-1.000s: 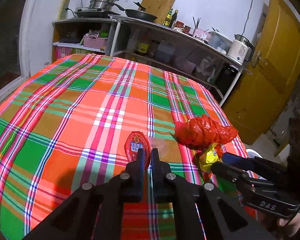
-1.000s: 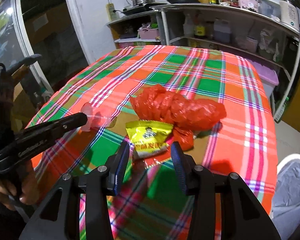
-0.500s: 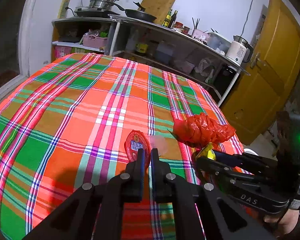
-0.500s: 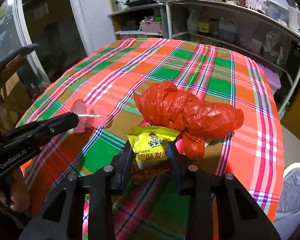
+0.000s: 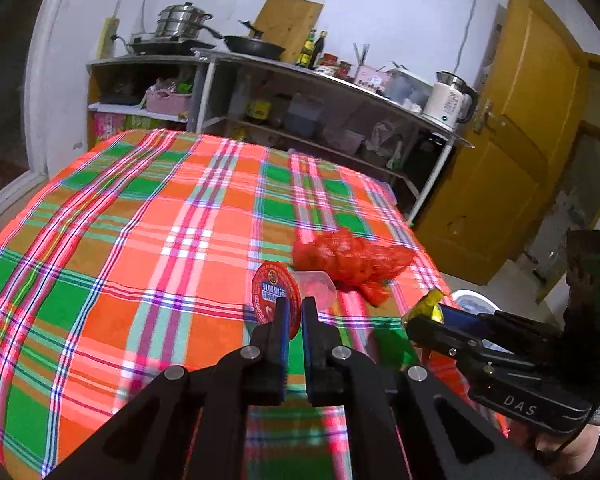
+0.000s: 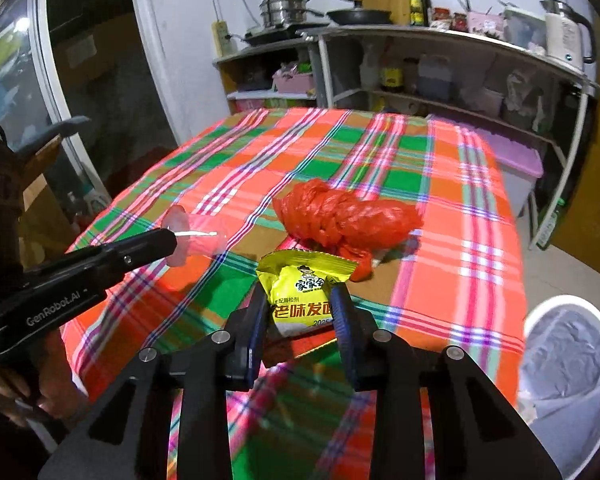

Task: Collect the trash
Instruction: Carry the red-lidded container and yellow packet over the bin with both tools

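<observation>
Yellow packet (image 6: pixel 300 300) sits pinched in the right claw (image 6: pixel 300 308); jelly cup (image 5: pixel 274 298) is clamped by its lid in the fully closed left claw (image 5: pixel 294 312); red bag (image 6: pixel 346 218) lies on the worktop (image 6: pixel 380 148).

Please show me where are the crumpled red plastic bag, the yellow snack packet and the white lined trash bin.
crumpled red plastic bag (image 6: pixel 348 216), right wrist view, middle of its bulk
yellow snack packet (image 6: pixel 302 292), right wrist view, printed front face
white lined trash bin (image 6: pixel 534 320), right wrist view, near-left rim

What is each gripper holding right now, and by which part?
The left gripper pinches the red foil lid of a small clear jelly cup. The right gripper clamps the yellow snack packet by its side edges.
</observation>
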